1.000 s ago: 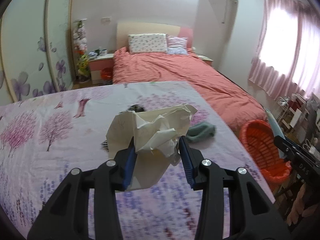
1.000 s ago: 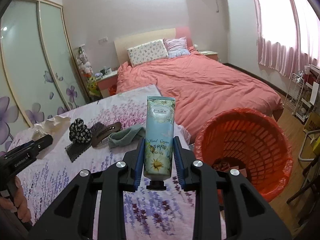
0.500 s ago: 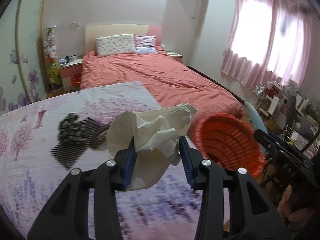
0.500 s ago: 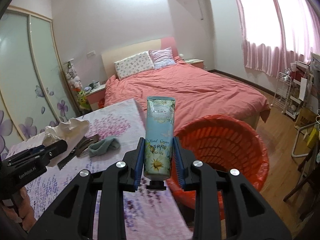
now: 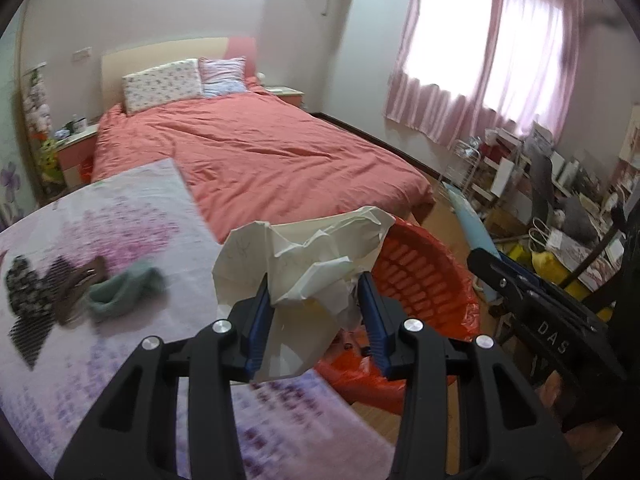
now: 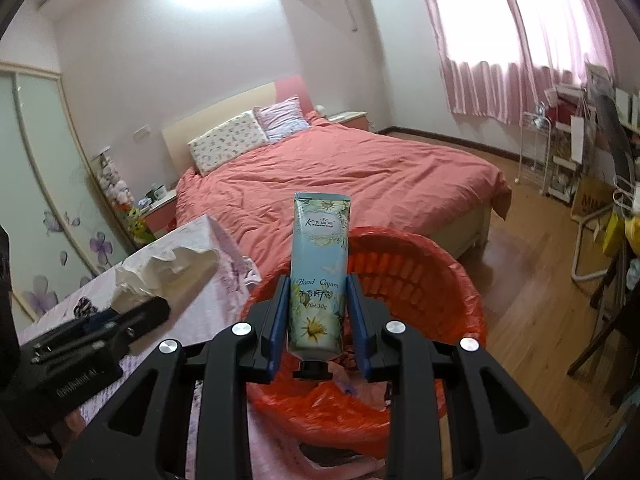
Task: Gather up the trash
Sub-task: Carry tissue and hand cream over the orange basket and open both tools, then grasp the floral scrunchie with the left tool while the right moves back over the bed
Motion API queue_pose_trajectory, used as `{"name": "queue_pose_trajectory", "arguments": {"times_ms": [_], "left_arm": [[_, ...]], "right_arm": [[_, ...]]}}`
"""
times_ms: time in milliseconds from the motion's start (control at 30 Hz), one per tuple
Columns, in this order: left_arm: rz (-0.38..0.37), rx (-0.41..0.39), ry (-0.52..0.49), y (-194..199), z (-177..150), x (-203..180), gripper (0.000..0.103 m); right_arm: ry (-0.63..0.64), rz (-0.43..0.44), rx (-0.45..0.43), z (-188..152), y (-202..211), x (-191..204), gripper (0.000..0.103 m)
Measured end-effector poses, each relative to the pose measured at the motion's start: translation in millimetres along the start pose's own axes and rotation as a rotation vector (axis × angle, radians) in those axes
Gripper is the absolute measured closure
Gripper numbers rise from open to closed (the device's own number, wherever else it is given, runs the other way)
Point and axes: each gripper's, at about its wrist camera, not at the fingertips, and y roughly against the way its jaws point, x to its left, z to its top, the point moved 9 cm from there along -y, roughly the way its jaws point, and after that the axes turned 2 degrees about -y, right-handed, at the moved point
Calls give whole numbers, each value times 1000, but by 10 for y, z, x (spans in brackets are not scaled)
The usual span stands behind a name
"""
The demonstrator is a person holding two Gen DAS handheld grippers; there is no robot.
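My left gripper [image 5: 316,308] is shut on a crumpled wad of white paper [image 5: 304,256], held at the table's right edge with the red basket [image 5: 424,280] just beyond it. In the right wrist view my right gripper [image 6: 318,312] is shut on a pale blue hand cream tube [image 6: 320,272], cap pointing down, above the rim of the red basket [image 6: 420,276], which has a red bag lining it. The left gripper with the paper wad [image 6: 168,272] shows at the lower left of that view. The right gripper's body [image 5: 540,320] appears at the right of the left wrist view.
A table with a purple flowered cloth [image 5: 120,240] carries a green cloth [image 5: 124,292], a brown hair clip [image 5: 80,280] and dark patterned items [image 5: 28,296]. A bed with a salmon cover [image 5: 260,152] lies behind. Cluttered shelves and bags [image 5: 560,208] stand on the right on wooden floor.
Both grippers have swung right, away from the table and toward the red basket, which now sits right in front of each. Both still grip their loads.
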Motion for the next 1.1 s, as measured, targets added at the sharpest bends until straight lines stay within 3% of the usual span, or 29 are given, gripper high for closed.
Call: {"name": "queue_pose_trajectory", "arguments": {"times_ms": [167, 333, 400, 467, 733, 1100], "left_arm": [[0, 42, -25, -388, -12, -159, 61], [28, 76, -10, -603, -61, -80, 44], [41, 85, -1, -601, -104, 37, 41], [66, 93, 3, -586, -149, 172, 40], [193, 80, -43, -349, -293, 629, 37], [371, 37, 36, 243, -479, 1632, 31]], "right_arm": [[-65, 1, 13, 30, -147, -210, 74], [-86, 3, 41, -22, -271, -281, 72], [-68, -7, 52, -75, -301, -259, 63], [-59, -15, 53, -102, -308, -250, 58], [-12, -34, 78, -178, -272, -131, 56], [63, -8, 127, -305, -289, 241, 56]]}}
